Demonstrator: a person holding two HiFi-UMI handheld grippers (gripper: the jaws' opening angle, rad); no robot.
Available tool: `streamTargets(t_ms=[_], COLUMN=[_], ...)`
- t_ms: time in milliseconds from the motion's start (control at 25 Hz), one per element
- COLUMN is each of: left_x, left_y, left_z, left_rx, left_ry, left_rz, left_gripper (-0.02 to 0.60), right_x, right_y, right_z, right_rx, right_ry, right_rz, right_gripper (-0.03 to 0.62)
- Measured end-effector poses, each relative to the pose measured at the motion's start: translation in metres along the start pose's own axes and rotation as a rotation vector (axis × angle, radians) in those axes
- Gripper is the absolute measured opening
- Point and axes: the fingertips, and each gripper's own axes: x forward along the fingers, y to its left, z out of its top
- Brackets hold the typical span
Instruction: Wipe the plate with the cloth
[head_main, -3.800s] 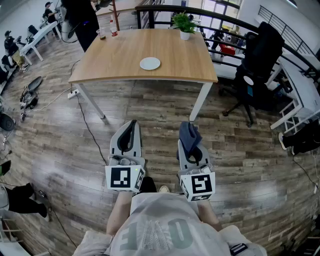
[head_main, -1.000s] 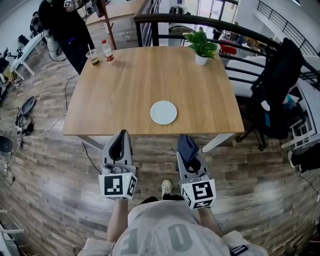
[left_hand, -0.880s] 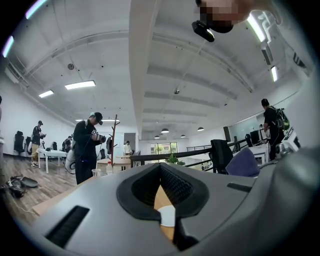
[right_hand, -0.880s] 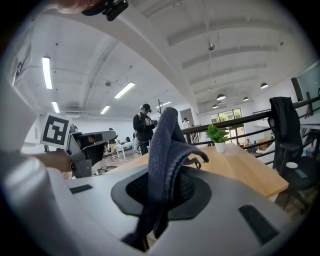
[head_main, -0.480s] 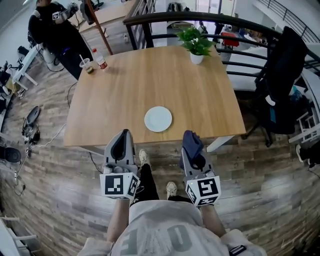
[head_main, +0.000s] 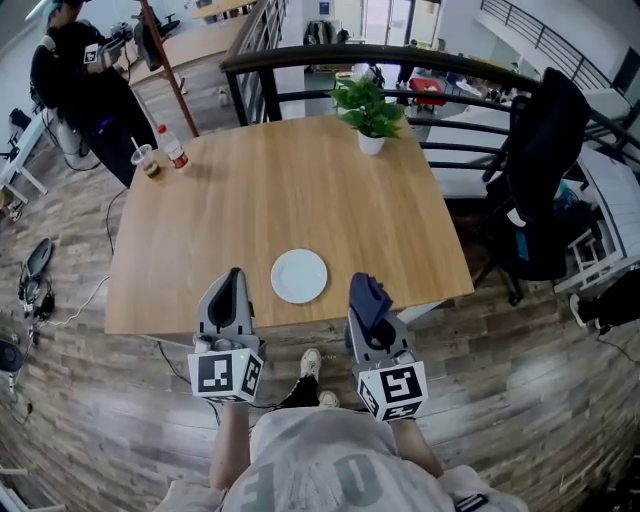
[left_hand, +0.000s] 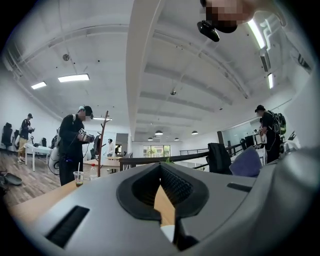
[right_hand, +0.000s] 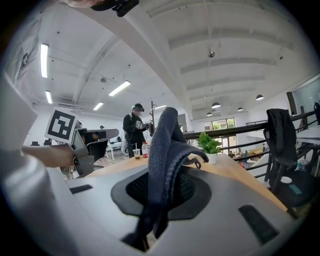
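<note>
A round white plate (head_main: 299, 276) lies near the front edge of the wooden table (head_main: 250, 190). My left gripper (head_main: 233, 277) hangs shut and empty just left of the plate, at the table's front edge. My right gripper (head_main: 362, 290) is shut on a dark blue cloth (head_main: 366, 300), just right of the plate. In the right gripper view the cloth (right_hand: 165, 150) stands up between the jaws. In the left gripper view a sliver of the plate (left_hand: 168, 232) shows through the narrow slit of the shut jaws, and the cloth (left_hand: 246, 162) shows at the right.
A potted plant (head_main: 368, 112) stands at the table's far edge. A drink cup (head_main: 146, 160) and a bottle (head_main: 171, 147) sit at the far left corner. A black office chair (head_main: 535, 190) is right of the table, a railing (head_main: 400, 60) behind it. A person (head_main: 80, 70) stands at far left.
I have walked up to the table. Both grippers, earlier short of its front edge over the floor, now reach the edge on either side of the plate. The cloth stays held.
</note>
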Motion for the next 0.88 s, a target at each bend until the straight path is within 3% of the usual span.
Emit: streamTargets(t_ms=[240, 600, 880], left_x=[0.046, 0.103, 0.144], left_y=[0.034, 0.113, 0.101], left_z=[-0.008, -0.006, -0.020], left_rx=[-0.035, -0.084, -0.106], left_ry=[-0.009, -0.043, -0.018], left_rz=[-0.003, 0.041, 0.013], left_gripper=[0.006, 0.006, 0.006], right_x=[0.061, 0.144, 0.168], right_y=[-0.009, -0.015, -0.035], right_z=[0.026, 0.051, 0.046], right_rx=[-0.087, -0.109, -0.096], right_ry=[-0.005, -0.017, 0.026], right_rz=[0.015, -0.002, 0.003], right_gripper=[0.057, 0.057, 0.057])
